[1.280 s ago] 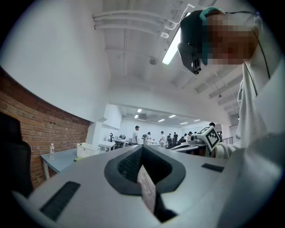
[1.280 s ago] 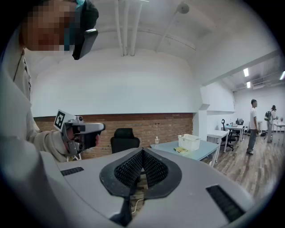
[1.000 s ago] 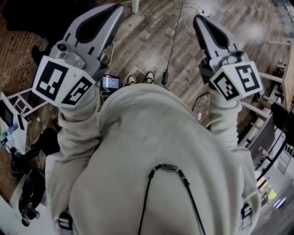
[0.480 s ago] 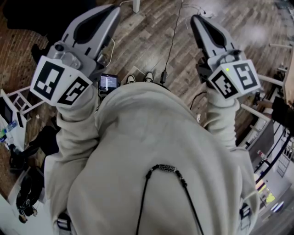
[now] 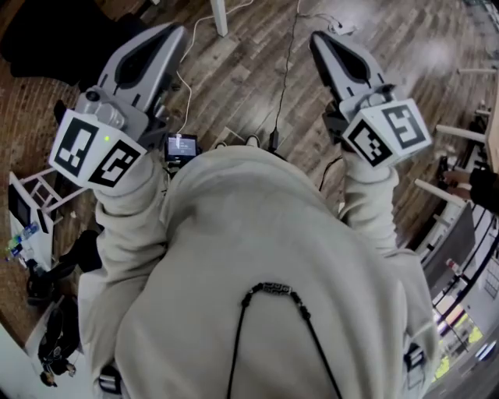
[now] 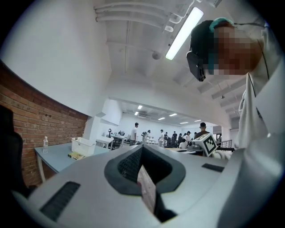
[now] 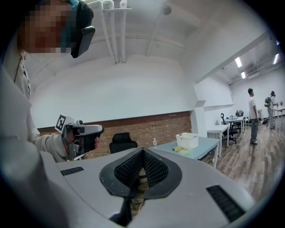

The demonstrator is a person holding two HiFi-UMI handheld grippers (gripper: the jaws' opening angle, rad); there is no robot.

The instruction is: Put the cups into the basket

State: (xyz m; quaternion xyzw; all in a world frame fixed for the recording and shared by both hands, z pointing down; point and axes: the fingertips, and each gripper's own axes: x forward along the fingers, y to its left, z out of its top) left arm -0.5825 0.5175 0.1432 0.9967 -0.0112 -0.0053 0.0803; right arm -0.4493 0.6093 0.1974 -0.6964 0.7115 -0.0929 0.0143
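Note:
No cup shows in any view. My left gripper [image 5: 178, 30] and right gripper [image 5: 314, 36] are held out level in front of the person's body, high above a wooden floor. Each has its jaws together and nothing between them. In the left gripper view the left gripper [image 6: 141, 147] faces a long room. A white basket [image 6: 83, 145] stands on a pale blue table [image 6: 55, 156] at the left, far from the jaws. In the right gripper view the right gripper [image 7: 142, 150] points towards a brick wall, with the same basket [image 7: 187, 140] on the table to its right.
Cables [image 5: 284, 70] and a white table leg [image 5: 221, 15] are on the floor ahead. A black chair [image 7: 122, 141] stands by the brick wall. A bottle [image 7: 154, 142] and a yellow item [image 7: 180, 150] share the table. Several people [image 6: 135, 132] stand far off.
In the head view both grippers have shifted a little to the left, and the floor beneath has slid as the person moves. Both pairs of jaws look the same as before.

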